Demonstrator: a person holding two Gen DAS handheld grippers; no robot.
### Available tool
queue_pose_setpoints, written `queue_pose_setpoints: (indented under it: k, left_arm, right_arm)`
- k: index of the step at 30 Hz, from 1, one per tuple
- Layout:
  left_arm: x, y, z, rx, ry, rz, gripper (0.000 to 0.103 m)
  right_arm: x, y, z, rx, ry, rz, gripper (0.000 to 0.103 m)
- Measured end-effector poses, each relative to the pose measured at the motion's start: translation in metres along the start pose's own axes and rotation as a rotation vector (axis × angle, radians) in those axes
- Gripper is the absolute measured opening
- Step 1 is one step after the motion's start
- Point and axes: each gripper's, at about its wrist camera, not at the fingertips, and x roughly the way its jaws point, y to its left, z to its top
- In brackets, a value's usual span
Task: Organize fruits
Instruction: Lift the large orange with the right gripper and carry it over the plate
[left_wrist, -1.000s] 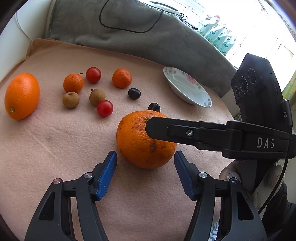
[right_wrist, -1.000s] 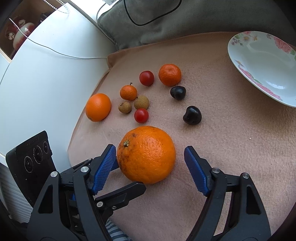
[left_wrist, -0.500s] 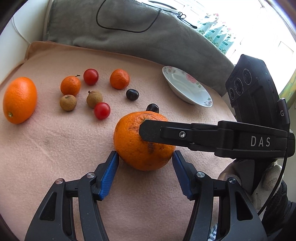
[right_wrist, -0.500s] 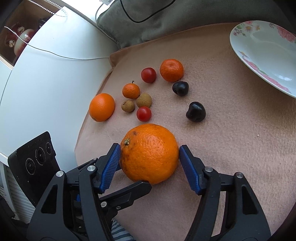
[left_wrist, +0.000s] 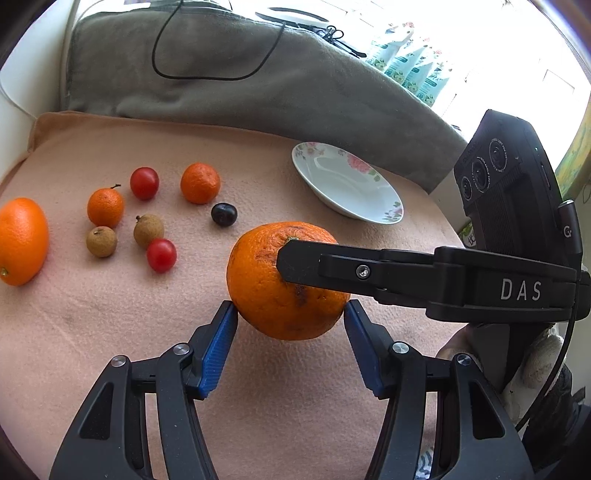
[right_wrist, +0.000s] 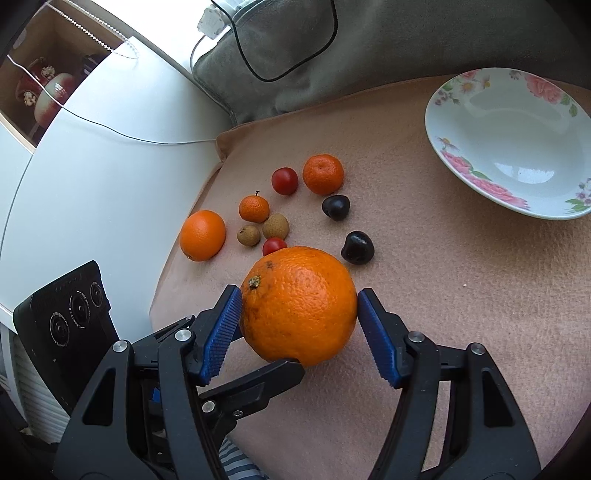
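A big orange (left_wrist: 269, 291) (right_wrist: 299, 302) is held off the pink cloth. My right gripper (right_wrist: 299, 317) is shut on it, blue pads touching both sides. My left gripper (left_wrist: 290, 332) also has its blue pads against the orange's two sides, from below. In the left wrist view the right gripper's finger (left_wrist: 369, 273) crosses in front of the orange. On the cloth lie another orange (left_wrist: 22, 240) (right_wrist: 202, 235), two mandarins (left_wrist: 199, 182) (left_wrist: 105, 207), two cherry tomatoes (left_wrist: 144, 182) (left_wrist: 161, 254), two longans (left_wrist: 148, 229) (left_wrist: 101, 241) and dark cherries (left_wrist: 224, 214) (right_wrist: 357, 247). A white flowered plate (left_wrist: 384, 216) (right_wrist: 461, 173) stands empty at the right.
A grey folded blanket (left_wrist: 221, 92) with a black cable lies along the back edge of the cloth. A white surface (right_wrist: 92, 192) borders the cloth on the left. Window light and bottles are at the back right.
Both grippers closed in on the big orange, the right one clamping it. The orange has risen off the cloth.
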Motion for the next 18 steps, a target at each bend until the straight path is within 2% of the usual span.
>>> queue_pose_setpoints:
  k: [18]
  left_arm:
    - [0.041,-0.045,0.051,0.101,-0.023,-0.06,0.06]
  right_arm:
    - [-0.045,-0.045,0.034,0.05,-0.121,-0.059,0.068]
